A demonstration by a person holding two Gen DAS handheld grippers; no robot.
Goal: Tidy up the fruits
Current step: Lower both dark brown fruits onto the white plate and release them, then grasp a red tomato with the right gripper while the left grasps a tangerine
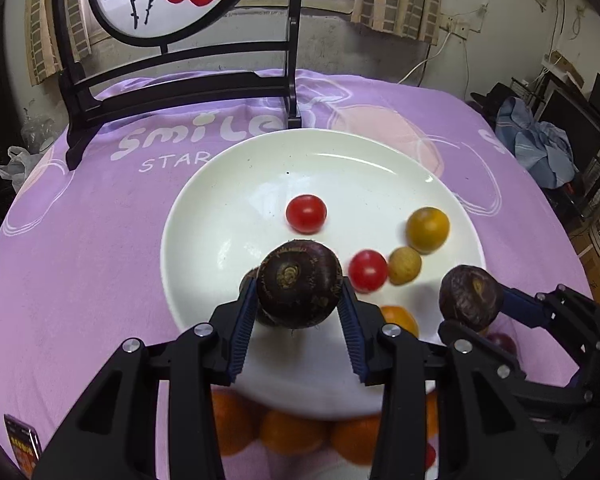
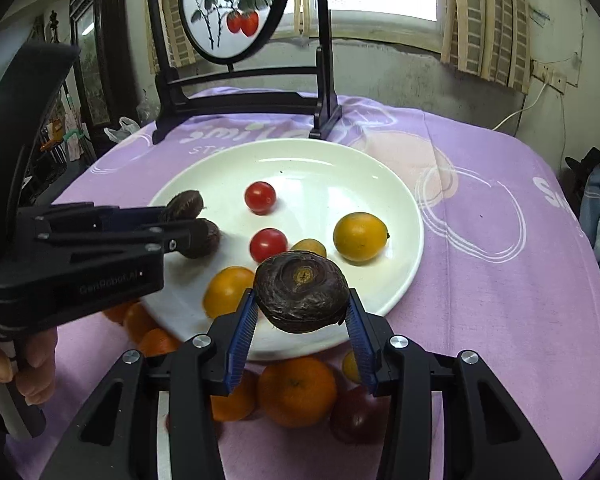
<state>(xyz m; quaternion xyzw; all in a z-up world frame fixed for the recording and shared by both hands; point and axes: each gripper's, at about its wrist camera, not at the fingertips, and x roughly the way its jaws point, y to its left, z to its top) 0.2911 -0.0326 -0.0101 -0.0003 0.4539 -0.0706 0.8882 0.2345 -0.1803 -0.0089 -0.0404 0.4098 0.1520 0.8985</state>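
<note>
A white plate (image 1: 260,168) lies on a purple cloth and holds two red cherry tomatoes (image 1: 306,214), yellow-orange fruits (image 1: 427,230) and a small tan fruit (image 1: 405,266). My left gripper (image 1: 300,300) is shut on a dark brown water chestnut (image 1: 299,284) above the plate's near half. Another dark piece peeks out just behind it. My right gripper (image 2: 302,312) is shut on a second dark chestnut (image 2: 302,292) over the plate's near rim (image 2: 380,312). In the right wrist view the left gripper (image 2: 180,224) comes in from the left with its chestnut (image 2: 204,240).
Several mandarins (image 2: 296,390) and a dark red fruit (image 2: 356,416) lie on the cloth in front of the plate. A black stand with a round painted screen (image 2: 236,8) rises behind the plate. A small packet (image 1: 22,440) sits at the near left edge. A hand (image 2: 4,364) grips the left handle.
</note>
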